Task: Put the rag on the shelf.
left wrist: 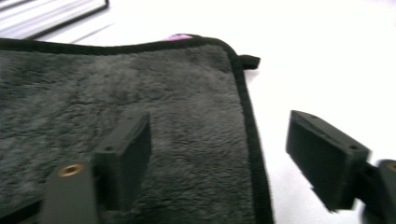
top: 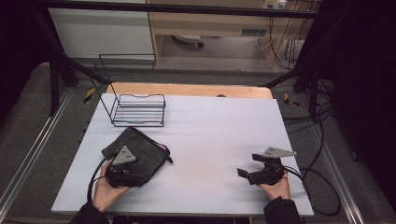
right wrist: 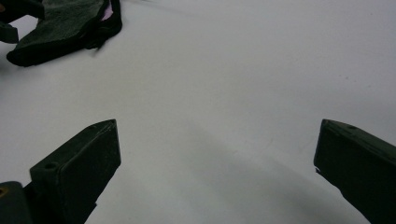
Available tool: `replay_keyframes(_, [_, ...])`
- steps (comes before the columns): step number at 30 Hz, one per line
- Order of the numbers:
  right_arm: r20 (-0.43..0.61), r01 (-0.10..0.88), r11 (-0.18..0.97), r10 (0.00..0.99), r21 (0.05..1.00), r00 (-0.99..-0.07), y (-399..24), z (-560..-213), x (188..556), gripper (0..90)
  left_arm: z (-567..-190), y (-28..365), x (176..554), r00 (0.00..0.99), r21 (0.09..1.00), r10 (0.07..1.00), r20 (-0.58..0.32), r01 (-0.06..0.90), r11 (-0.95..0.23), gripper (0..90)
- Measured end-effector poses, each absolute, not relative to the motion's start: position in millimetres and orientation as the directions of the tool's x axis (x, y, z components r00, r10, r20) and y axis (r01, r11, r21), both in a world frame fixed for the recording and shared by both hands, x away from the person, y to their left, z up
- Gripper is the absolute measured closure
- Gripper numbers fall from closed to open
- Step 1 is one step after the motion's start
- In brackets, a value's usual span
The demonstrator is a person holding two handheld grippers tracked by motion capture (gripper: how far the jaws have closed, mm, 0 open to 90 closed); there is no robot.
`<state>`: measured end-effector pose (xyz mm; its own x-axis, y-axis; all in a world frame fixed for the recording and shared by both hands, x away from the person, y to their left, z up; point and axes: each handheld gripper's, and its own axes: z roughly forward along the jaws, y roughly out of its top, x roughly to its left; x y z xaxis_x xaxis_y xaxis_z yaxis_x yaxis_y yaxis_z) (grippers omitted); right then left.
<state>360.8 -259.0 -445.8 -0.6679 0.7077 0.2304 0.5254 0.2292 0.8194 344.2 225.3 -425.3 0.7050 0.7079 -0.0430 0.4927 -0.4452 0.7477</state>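
My left tool sat over the near edge of the dark fleecy cloth, jaws spread wide and gripping nothing. In the left gripper view one jaw hung above the pile of the cloth and the other stood off past its black hemmed edge, over bare desk. A sliver of pink peeked out at the cloth's far hem, and a small black tab stuck out at its corner.

My right tool was well apart from the cloth, on the other side of the white desk, jaws also wide apart over bare surface, with the cloth off in the distance.

Just beyond the cloth stood a black wire rack, near the desk's far edge.
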Motion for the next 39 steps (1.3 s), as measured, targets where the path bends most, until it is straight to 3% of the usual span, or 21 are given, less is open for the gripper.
replay_keyframes(5, [0.220, 0.520, 0.238, 0.709, 0.820, -0.671, -256.5, -444.8, 360.2, 1.6, -428.9, 215.3, 339.4, 0.716, 0.713, 0.698, -0.033, 0.506, -0.485, 41.1])
replay_keyframes(19, [0.209, 0.508, 0.258, 0.694, 0.822, -0.689, -237.9, -439.3, 360.2, 6.4, -439.0, 212.3, 342.0, 0.668, 0.678, 0.744, -0.009, 0.551, -0.487, 53.0])
replay_keyframes(25, [0.165, 0.476, 0.310, 0.672, 0.823, -0.722, -202.4, -431.9, 363.7, 12.8, -438.2, 208.3, 342.2, 0.642, 0.662, 0.767, 0.021, 0.566, -0.492, 62.0])
replay_keyframes(38, [0.128, 0.438, 0.389, 0.612, 0.810, -0.781, -122.8, -428.5, 375.8, 26.7, -436.8, 213.3, 347.4, 0.622, 0.653, 0.783, -0.012, 0.598, -0.465, 75.0])
replay_keyframes(39, [0.132, 0.435, 0.396, 0.598, 0.809, -0.791, -106.2, -429.2, 378.6, 30.7, -436.9, 213.5, 347.6, 0.622, 0.654, 0.783, -0.017, 0.599, -0.462, 75.5])
